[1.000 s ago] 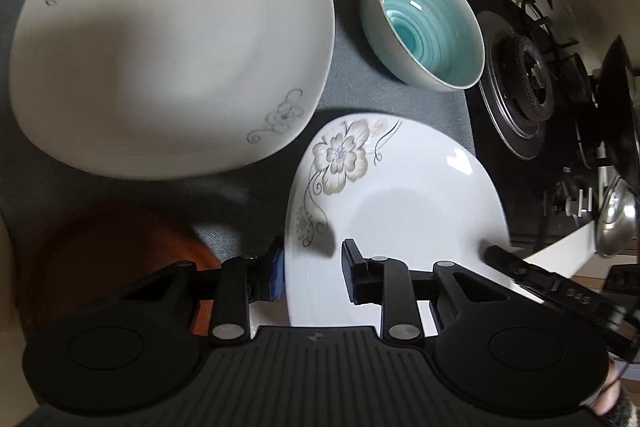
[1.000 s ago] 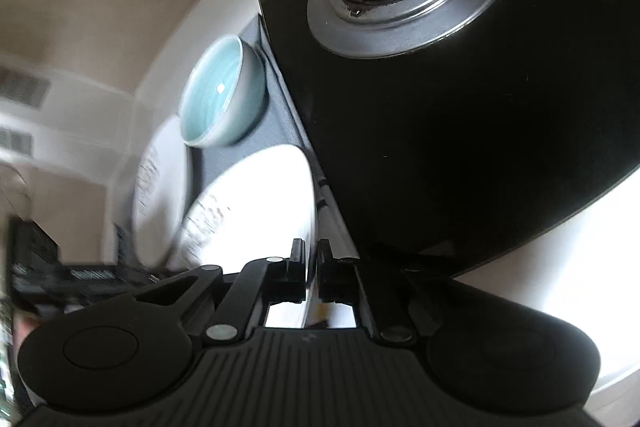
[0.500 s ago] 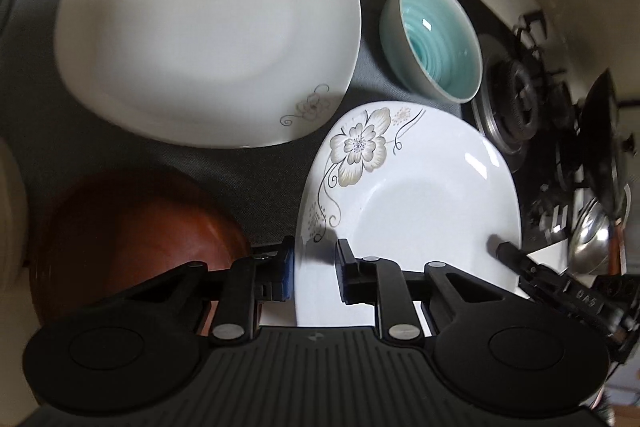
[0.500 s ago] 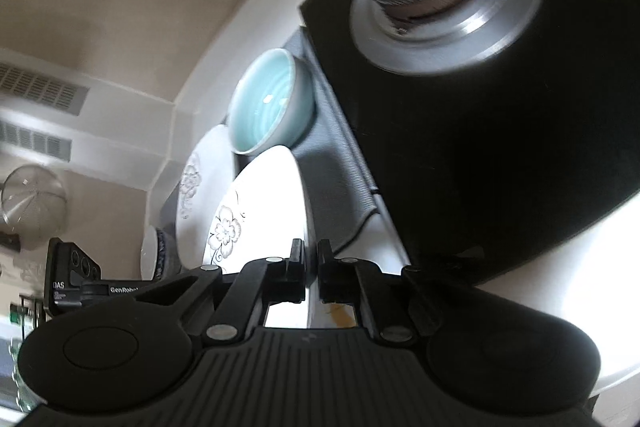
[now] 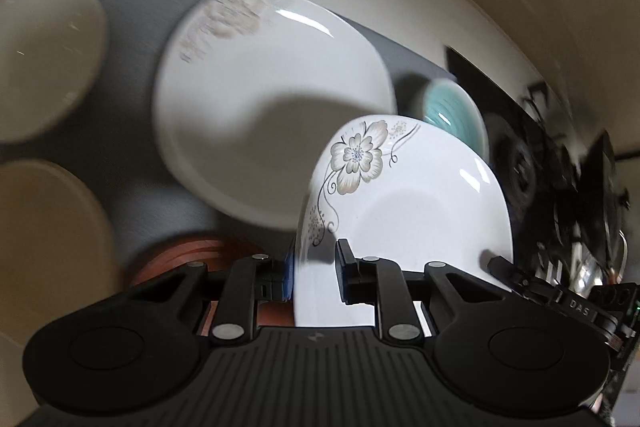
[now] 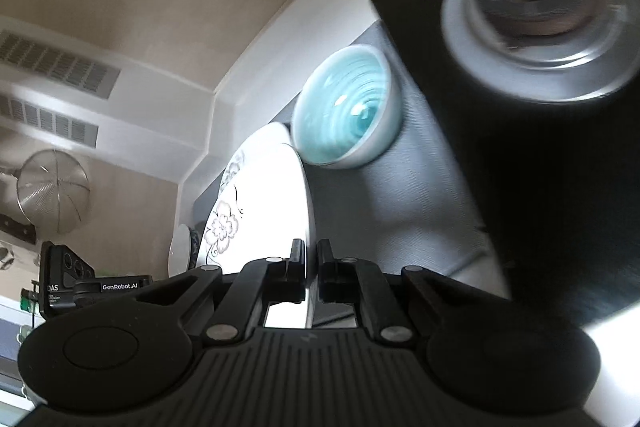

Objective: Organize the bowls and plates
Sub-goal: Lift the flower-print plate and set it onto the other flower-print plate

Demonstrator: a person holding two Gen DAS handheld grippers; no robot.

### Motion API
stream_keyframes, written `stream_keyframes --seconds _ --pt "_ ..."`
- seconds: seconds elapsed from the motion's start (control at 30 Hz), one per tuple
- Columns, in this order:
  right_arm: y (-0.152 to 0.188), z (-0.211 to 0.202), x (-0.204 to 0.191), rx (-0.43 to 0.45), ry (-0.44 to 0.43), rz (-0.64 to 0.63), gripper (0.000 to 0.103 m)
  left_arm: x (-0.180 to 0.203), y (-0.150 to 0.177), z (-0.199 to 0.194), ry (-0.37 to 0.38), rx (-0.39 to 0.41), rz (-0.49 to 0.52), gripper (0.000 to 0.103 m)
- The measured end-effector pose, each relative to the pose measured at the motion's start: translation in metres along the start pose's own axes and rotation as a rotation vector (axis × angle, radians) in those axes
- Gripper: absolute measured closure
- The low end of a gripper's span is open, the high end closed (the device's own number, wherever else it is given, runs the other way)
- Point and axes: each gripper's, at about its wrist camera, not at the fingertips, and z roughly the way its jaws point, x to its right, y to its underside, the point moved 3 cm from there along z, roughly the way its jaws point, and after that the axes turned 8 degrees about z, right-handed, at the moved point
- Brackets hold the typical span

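Both grippers hold the small white flowered plate (image 5: 408, 211) by opposite rims, lifted off the grey mat. My left gripper (image 5: 314, 273) is shut on its near left rim. My right gripper (image 6: 310, 269) is shut on its other rim; there the plate (image 6: 264, 211) shows edge-on. A larger white flowered plate (image 5: 256, 99) lies on the mat beyond it. A teal bowl (image 5: 456, 115) stands behind the held plate; it also shows in the right wrist view (image 6: 348, 115). A brown bowl (image 5: 188, 255) sits under my left gripper.
Two pale dishes, one white (image 5: 44, 59) and one cream (image 5: 44, 239), lie at the left. The black gas hob (image 6: 520, 147) with its burner (image 6: 540, 15) is to the right of the mat (image 6: 392, 211). A wall rises behind.
The small flowered plate has risen off the mat and tilted, held by both grippers. The left wrist view has swung up, bringing the pale dishes at the left into view.
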Motion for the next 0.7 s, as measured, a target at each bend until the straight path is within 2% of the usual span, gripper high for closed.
stream_keyframes --seconds 0.23,0.4,0.7 --pt "-0.011 0.061 -0.036 -0.067 0.055 -0.083 0.097 -0.045 -0.033 0.002 -0.063 0.018 -0.059 0.081" --pt "-0.015 0.096 -0.049 -0.080 0.093 -0.095 0.097 -0.066 -0.050 0.006 -0.100 0.027 -0.089 0.081" --pt "-0.014 0.119 -0.048 -0.045 0.181 -0.056 0.097 -0.074 -0.064 0.008 -0.093 0.029 -0.079 0.082"
